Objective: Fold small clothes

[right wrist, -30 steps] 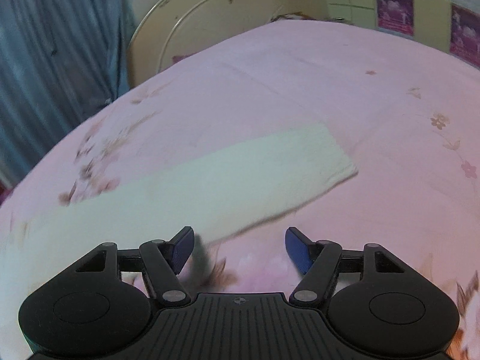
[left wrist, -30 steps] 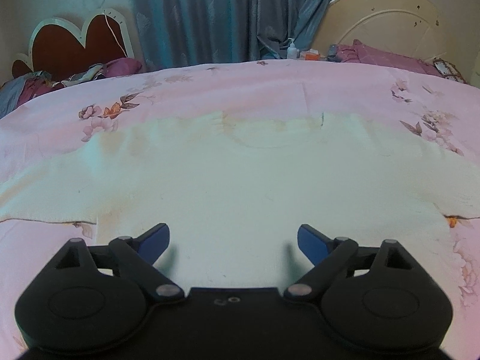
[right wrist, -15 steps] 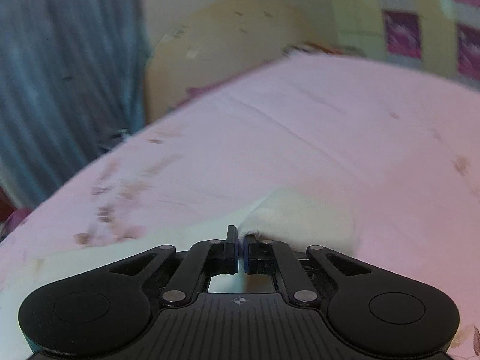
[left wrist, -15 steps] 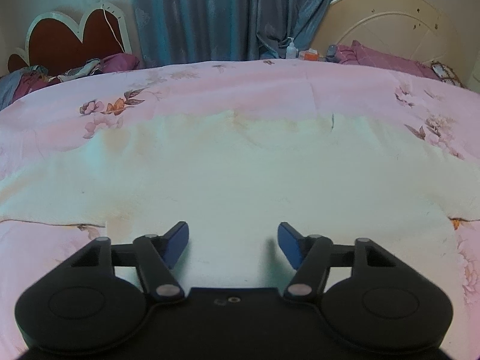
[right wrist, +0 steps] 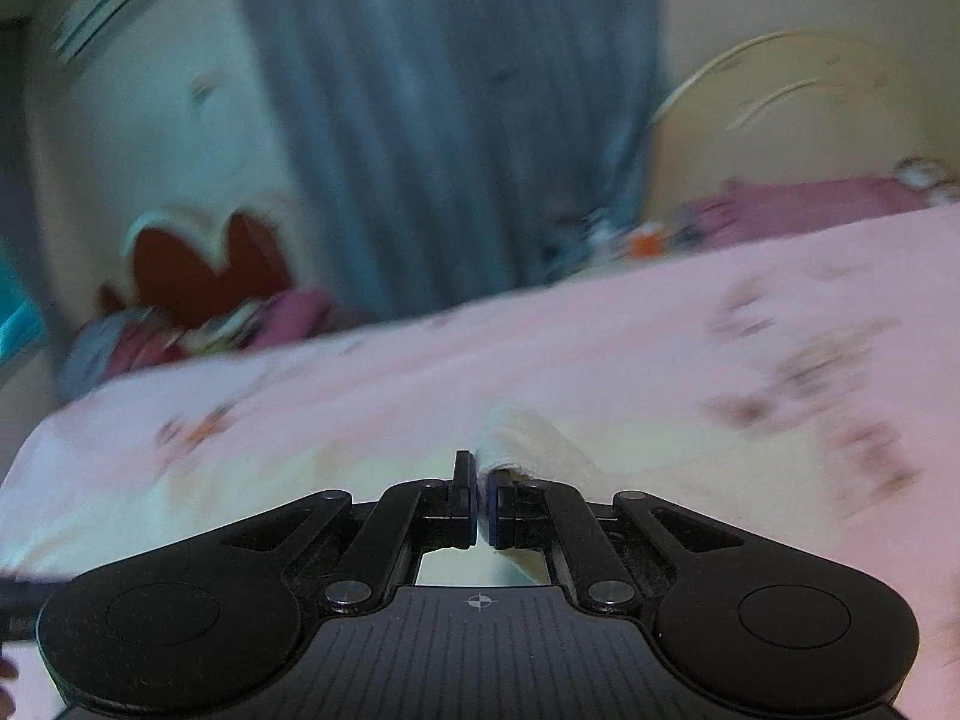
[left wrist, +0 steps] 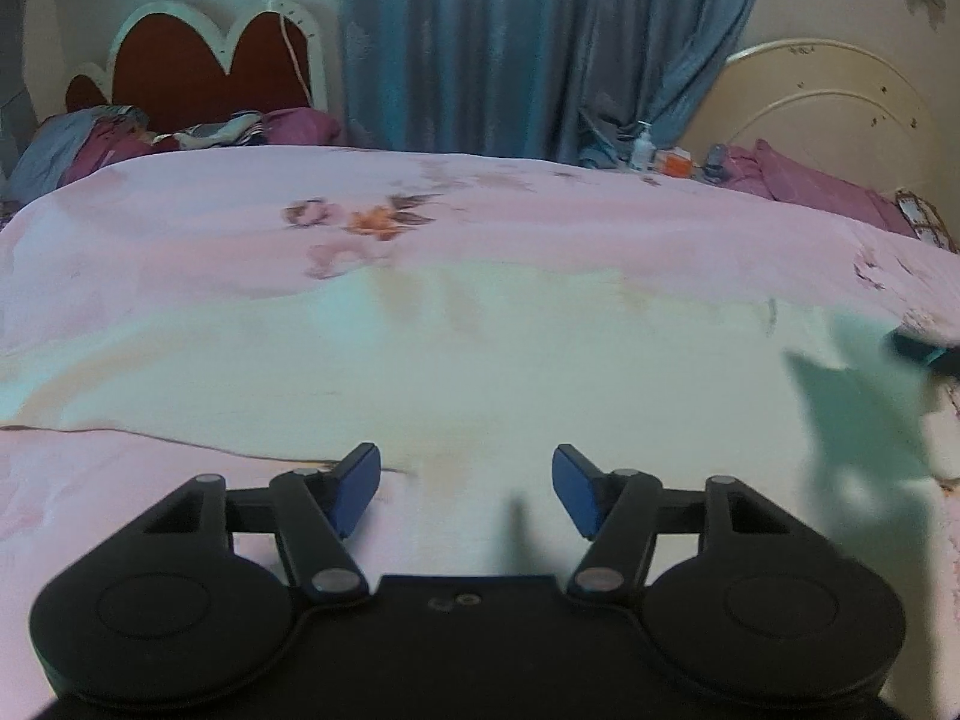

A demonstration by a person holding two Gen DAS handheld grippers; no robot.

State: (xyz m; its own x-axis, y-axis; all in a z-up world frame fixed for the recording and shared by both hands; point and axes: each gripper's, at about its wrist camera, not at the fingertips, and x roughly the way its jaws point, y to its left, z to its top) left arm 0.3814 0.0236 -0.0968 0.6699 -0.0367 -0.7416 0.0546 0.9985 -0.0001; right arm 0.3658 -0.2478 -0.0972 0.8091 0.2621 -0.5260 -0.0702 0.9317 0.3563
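A cream long-sleeved garment [left wrist: 480, 360] lies spread flat on the pink floral bedspread [left wrist: 180, 252]. My left gripper [left wrist: 465, 489] is open and empty, low over the garment's near hem. My right gripper [right wrist: 480, 492] is shut on the cream sleeve [right wrist: 534, 438] and holds it lifted off the bed; the view is blurred by motion. In the left wrist view the right gripper's tip [left wrist: 924, 351] shows at the far right, with the lifted sleeve [left wrist: 864, 414] hanging in shadow under it.
A heart-shaped red headboard [left wrist: 204, 66] with piled clothes [left wrist: 108, 144] stands at the back left. Blue curtains [left wrist: 510, 42] hang behind the bed. A cream headboard [left wrist: 828, 126], a purple pillow [left wrist: 810, 180] and small bottles [left wrist: 651, 150] are at the back right.
My right gripper closed on the sleeve end, lifted it and swung it left over the garment. My left gripper shifted left along the hem and stayed open.
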